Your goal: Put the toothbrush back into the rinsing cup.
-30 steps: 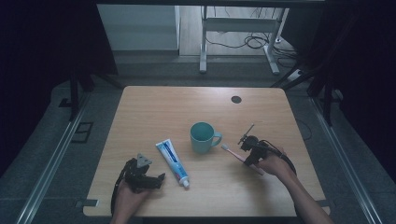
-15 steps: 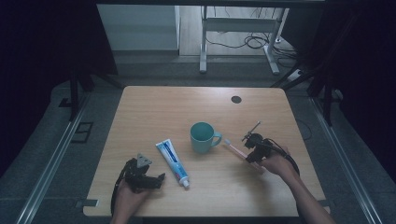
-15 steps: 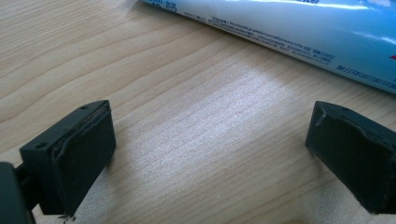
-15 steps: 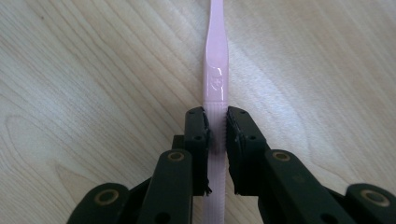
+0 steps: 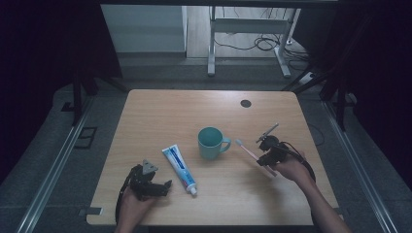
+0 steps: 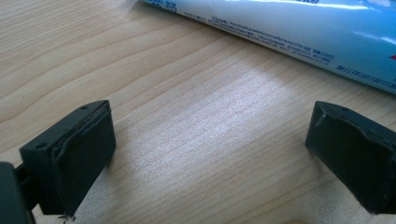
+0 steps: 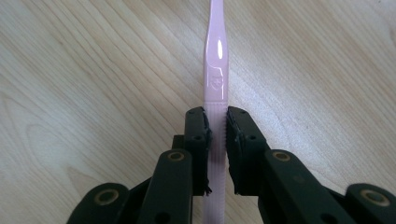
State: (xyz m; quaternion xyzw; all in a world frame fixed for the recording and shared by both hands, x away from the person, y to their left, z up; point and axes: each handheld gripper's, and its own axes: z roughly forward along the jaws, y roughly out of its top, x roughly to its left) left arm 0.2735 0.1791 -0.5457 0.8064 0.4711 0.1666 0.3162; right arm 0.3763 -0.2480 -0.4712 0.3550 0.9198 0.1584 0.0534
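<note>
High view: your right gripper (image 5: 262,158) clamps the pink toothbrush (image 5: 248,151) just right of the teal mug (image 5: 211,142), bristle end toward the mug's handle. The toothpaste tube (image 5: 179,168) lies left of the mug on the tabletop (image 5: 165,116); your left gripper (image 5: 163,187) rests left of the tube.

Left gripper view: jaws stand wide apart over bare wood, the tube (image 6: 299,32) beyond them.

Right gripper view: the pads squeeze the toothbrush handle (image 7: 215,84), raised off the wood.
</note>
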